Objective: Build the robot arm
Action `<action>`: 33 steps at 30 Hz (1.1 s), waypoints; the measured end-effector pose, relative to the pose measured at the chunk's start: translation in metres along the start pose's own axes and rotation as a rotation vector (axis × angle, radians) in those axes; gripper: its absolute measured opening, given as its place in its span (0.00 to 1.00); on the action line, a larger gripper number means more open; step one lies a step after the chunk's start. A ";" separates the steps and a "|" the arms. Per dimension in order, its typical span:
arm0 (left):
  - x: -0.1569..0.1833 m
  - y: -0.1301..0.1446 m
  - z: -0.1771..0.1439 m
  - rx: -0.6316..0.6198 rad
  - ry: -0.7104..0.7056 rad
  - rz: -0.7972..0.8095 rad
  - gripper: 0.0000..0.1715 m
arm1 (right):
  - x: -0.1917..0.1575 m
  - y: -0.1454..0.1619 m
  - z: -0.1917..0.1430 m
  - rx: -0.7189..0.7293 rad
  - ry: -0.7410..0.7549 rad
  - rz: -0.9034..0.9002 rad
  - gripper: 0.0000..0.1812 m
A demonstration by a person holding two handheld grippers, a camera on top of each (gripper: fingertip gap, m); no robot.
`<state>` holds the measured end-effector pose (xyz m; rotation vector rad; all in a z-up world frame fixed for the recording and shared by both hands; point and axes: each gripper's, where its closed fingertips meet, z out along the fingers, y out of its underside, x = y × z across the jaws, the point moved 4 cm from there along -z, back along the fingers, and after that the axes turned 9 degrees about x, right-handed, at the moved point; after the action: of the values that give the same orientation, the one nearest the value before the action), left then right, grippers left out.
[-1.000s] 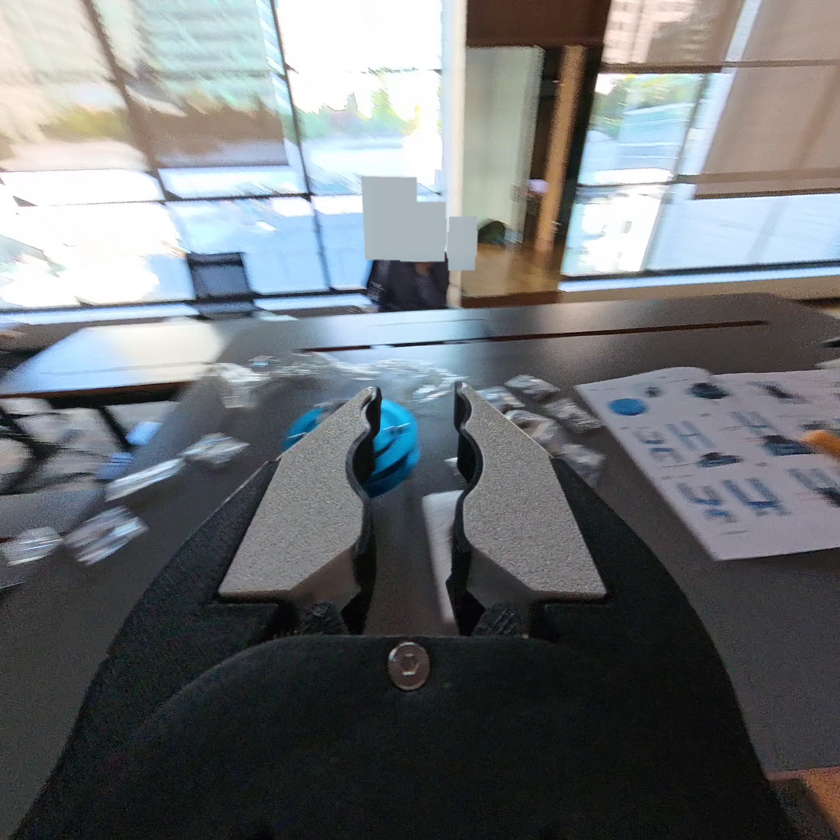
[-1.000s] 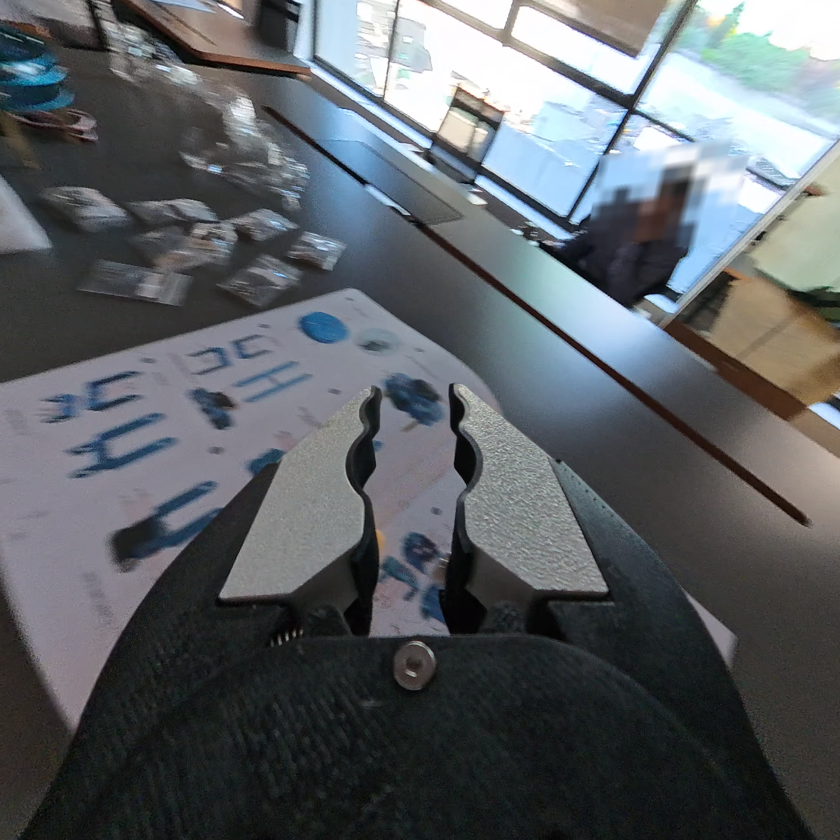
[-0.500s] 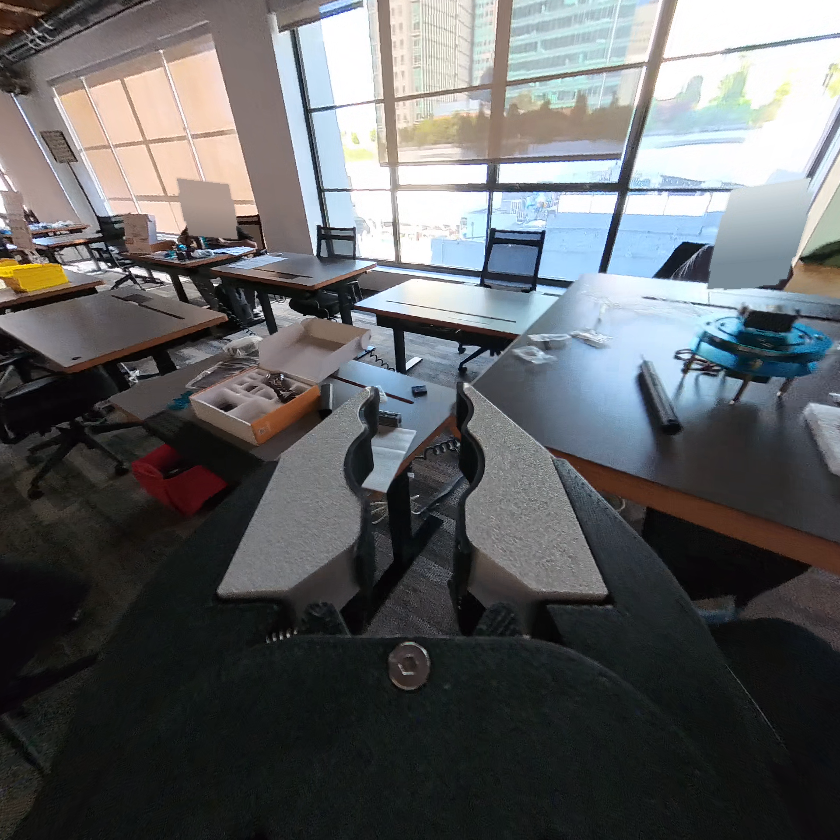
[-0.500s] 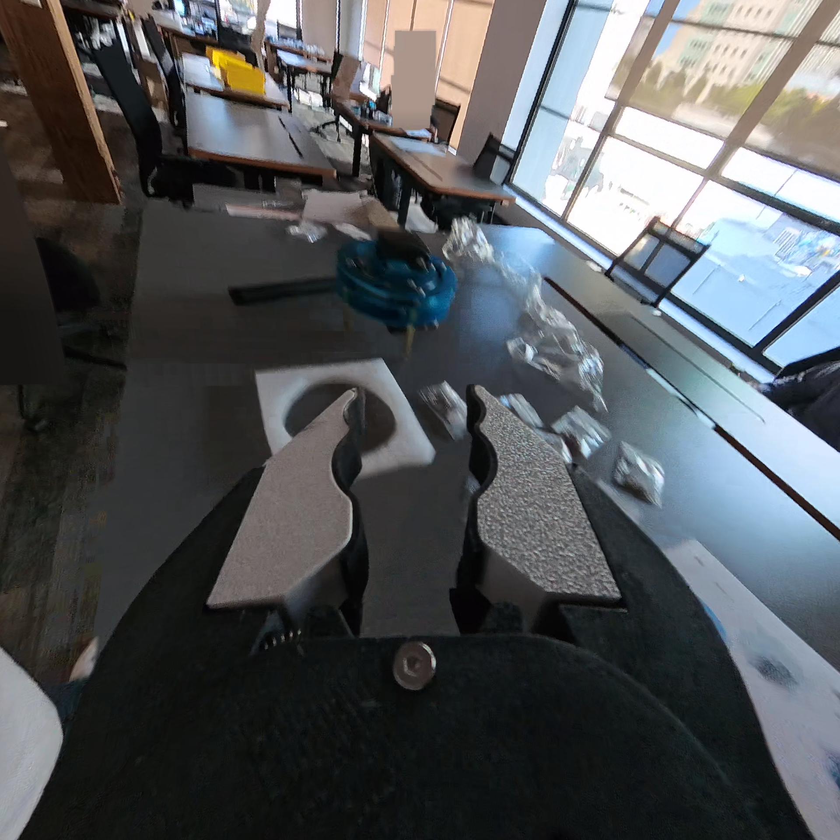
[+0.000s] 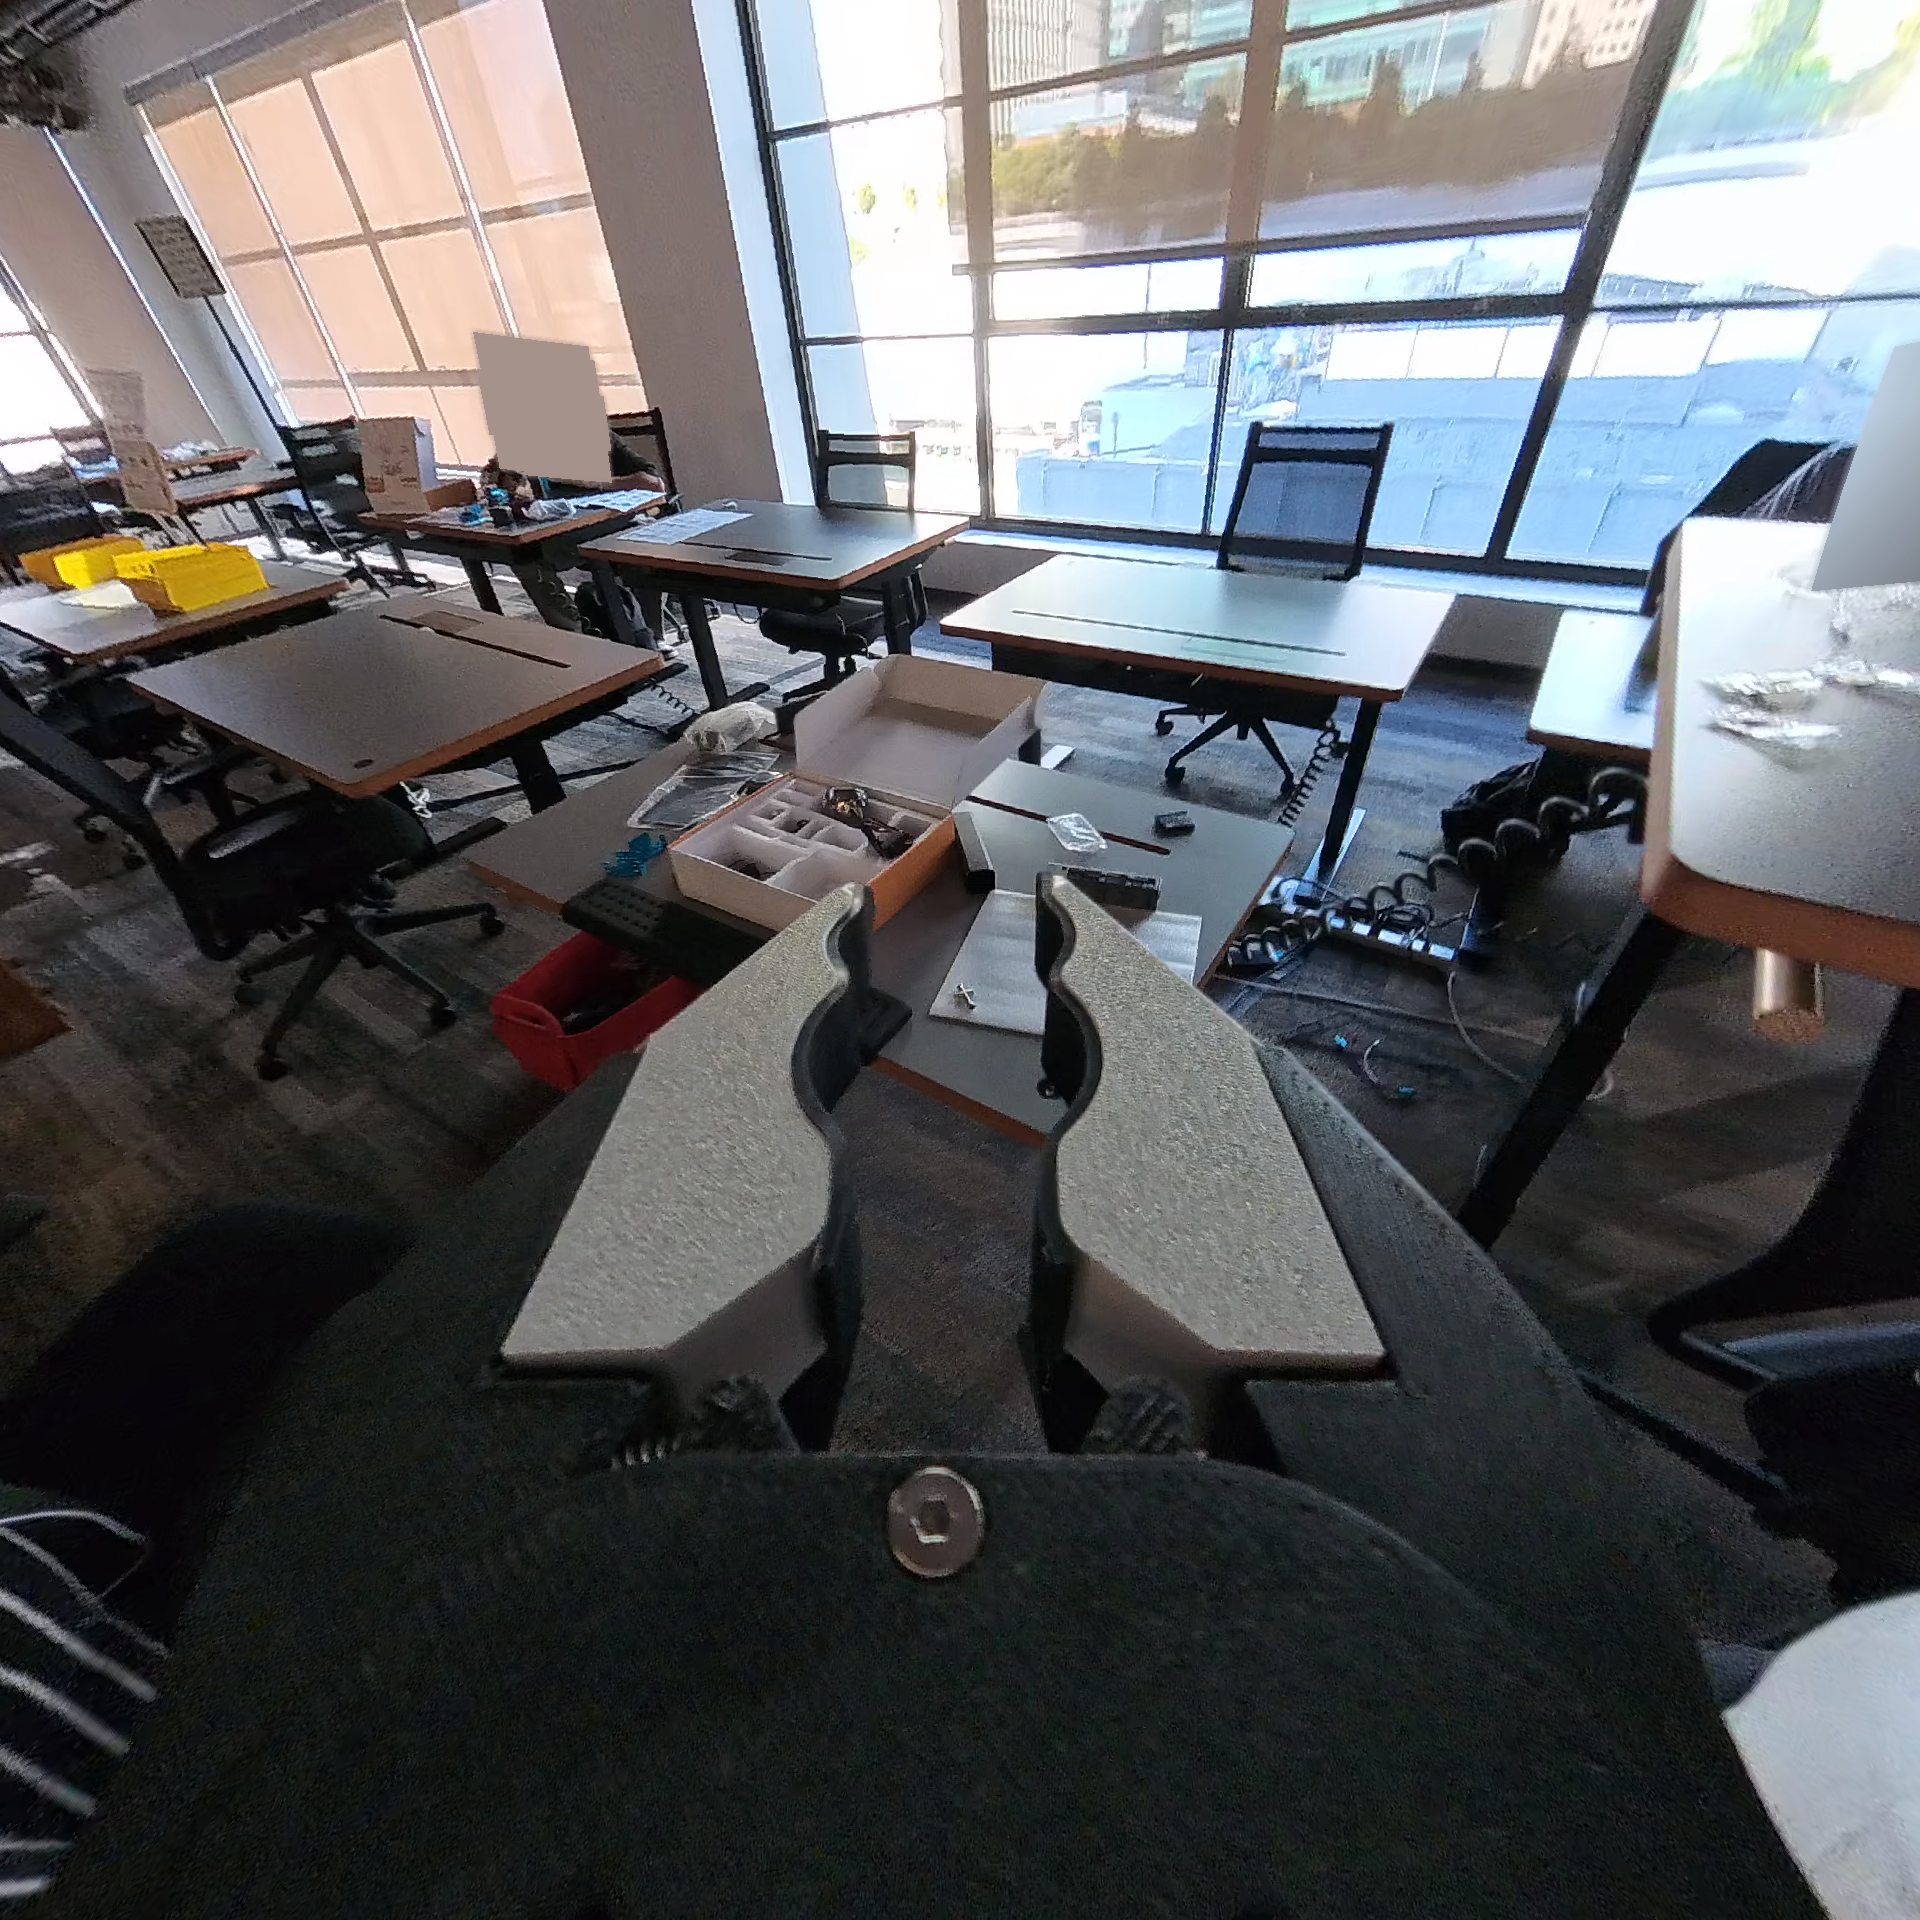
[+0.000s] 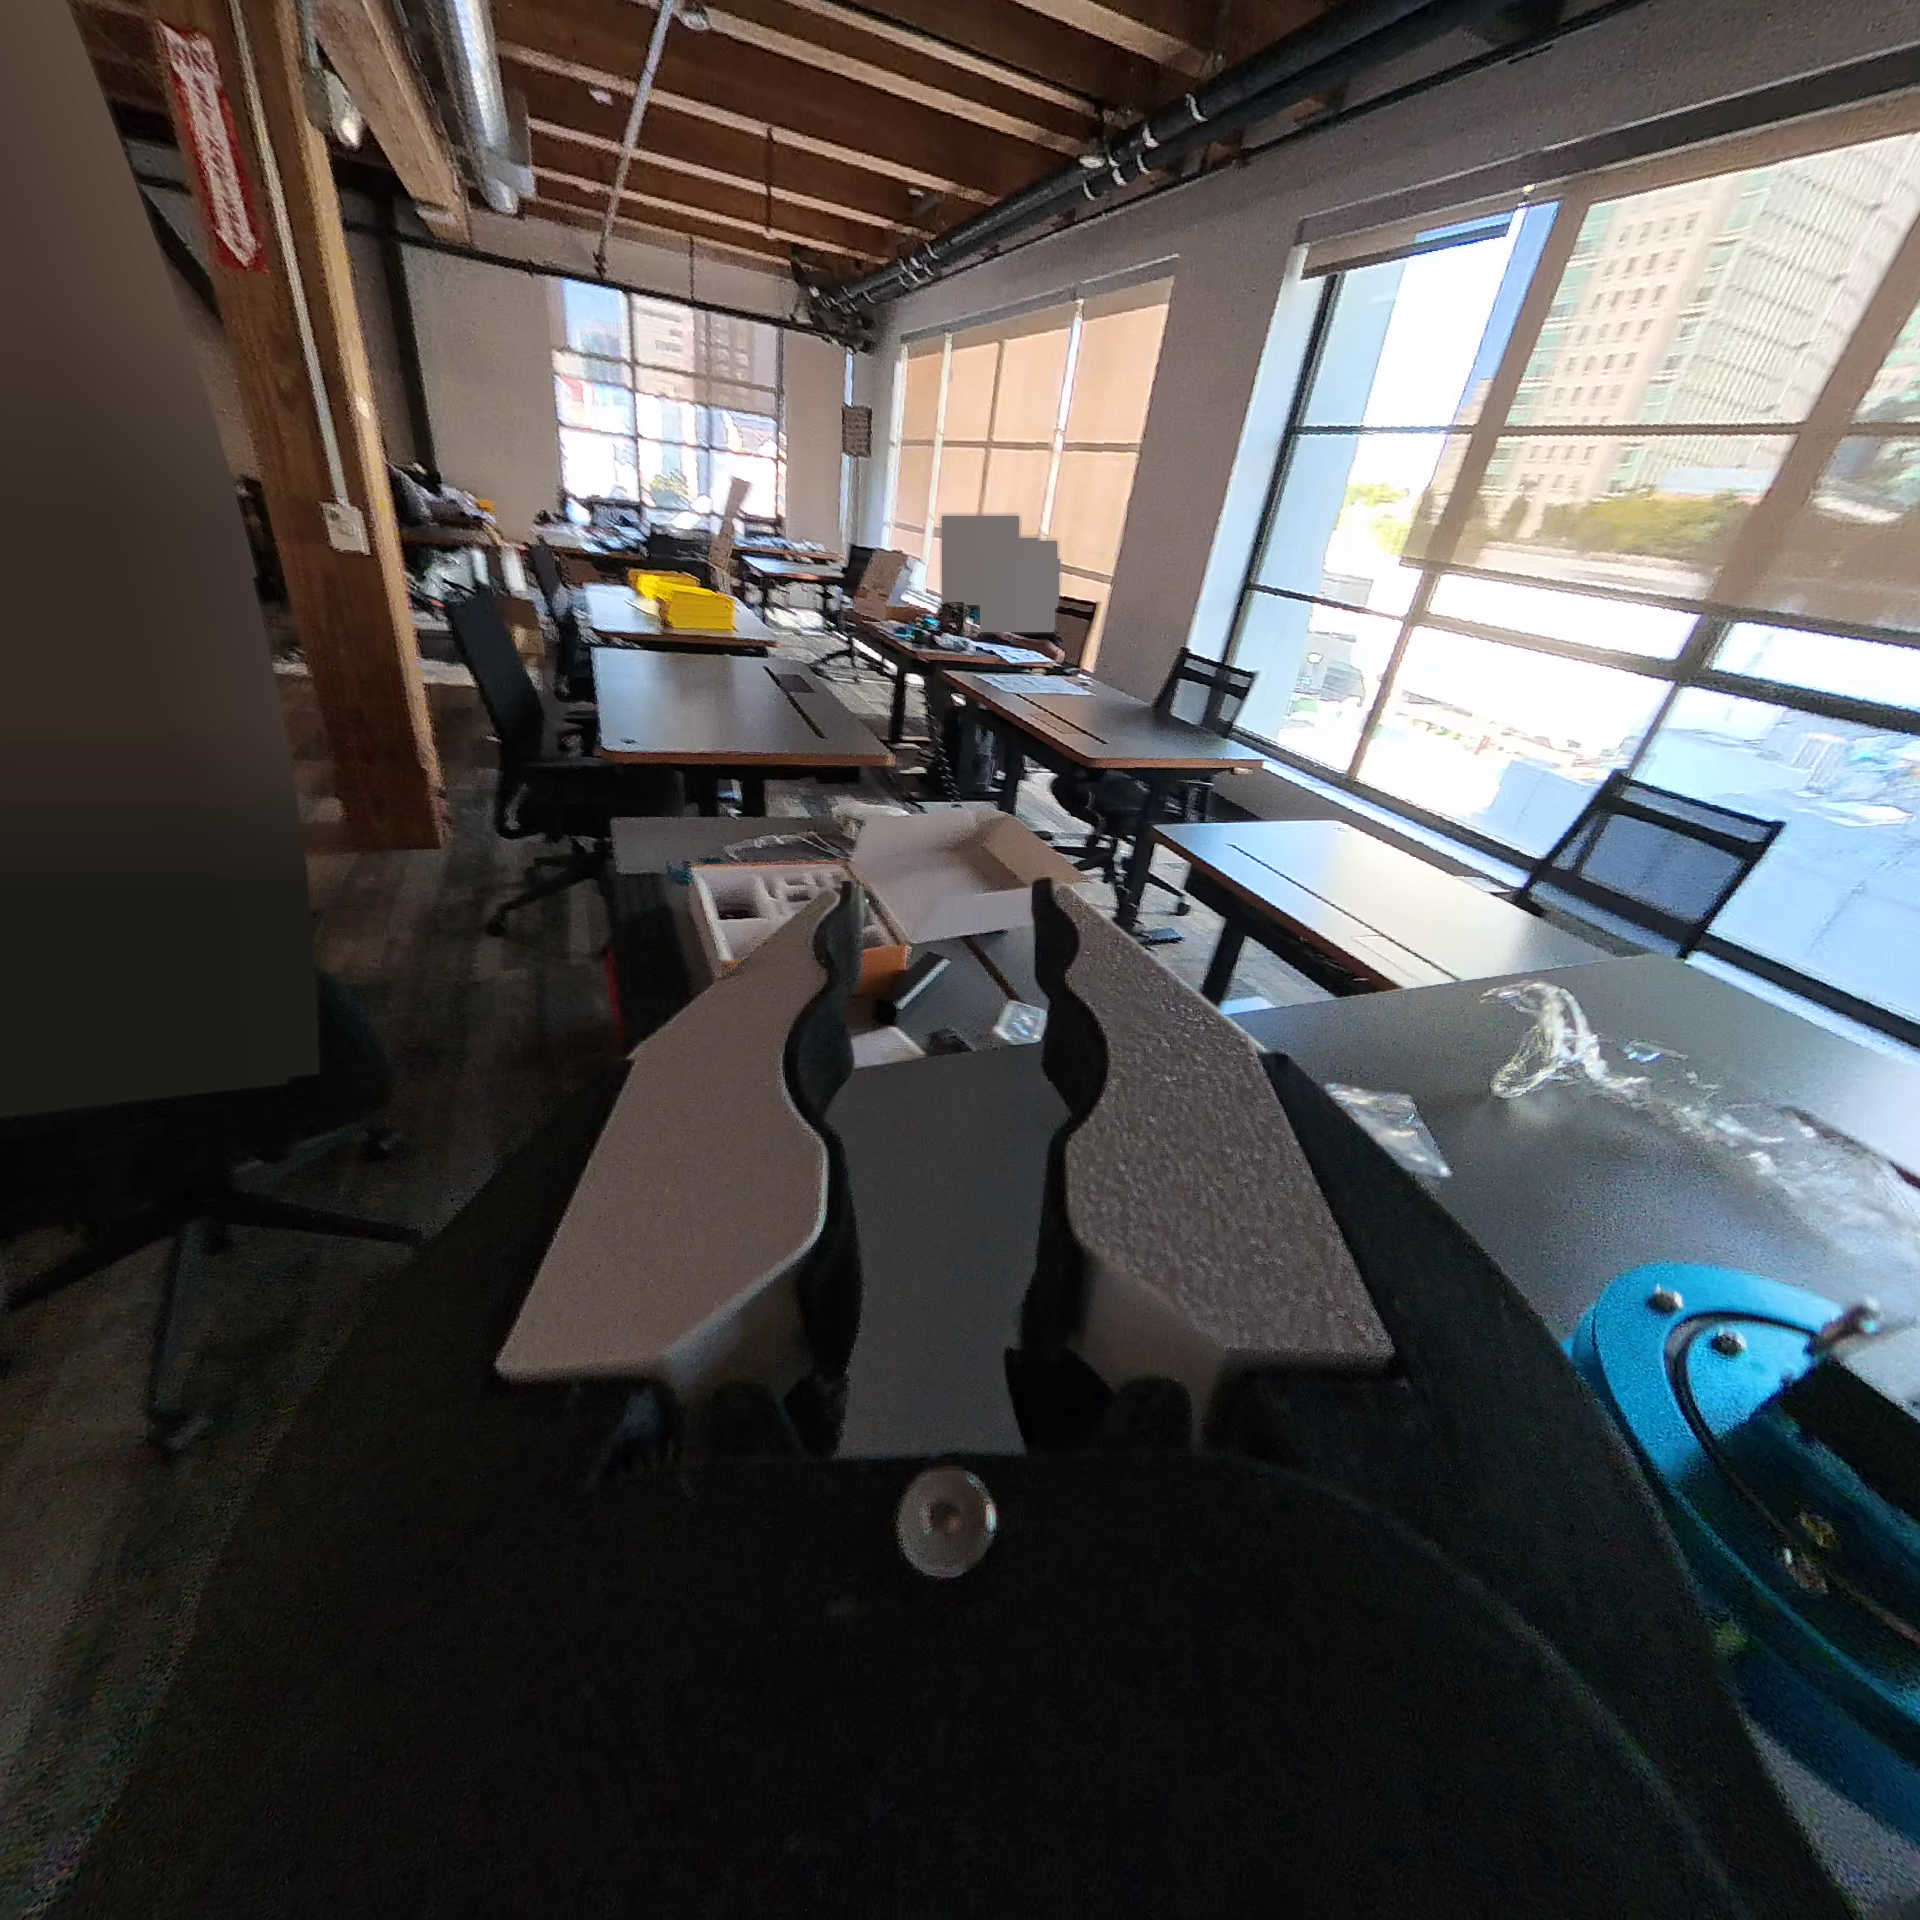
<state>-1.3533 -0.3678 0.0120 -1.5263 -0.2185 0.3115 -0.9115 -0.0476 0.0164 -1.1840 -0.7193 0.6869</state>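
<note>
1. Left gripper [image 5: 948, 914]: two pale grey, grainy-surfaced fingers [image 5: 717, 1164] with wavy black inner edges, mounted on a broad black textured body.
2. Single silver hex-socket screw [image 5: 934, 1521] at the centre of the rounded black front plate; knurled black knobs and a small spring at the finger bases.
3. Right gripper [image 6: 943, 914]: same build, grey speckled fingers [image 6: 1184, 1174], scalloped black pads, one silver screw [image 6: 945, 1521] on the black housing.
</note>
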 end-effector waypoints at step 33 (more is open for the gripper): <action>-0.277 0.119 0.445 -0.129 0.327 -0.112 0.16 | -0.153 0.203 0.467 -0.361 -0.076 0.203 0.14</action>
<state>-1.7692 -0.0388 -0.0751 -1.6603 -0.0652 -0.0443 -1.3950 0.1426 -0.0988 -1.5838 -0.8159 0.7952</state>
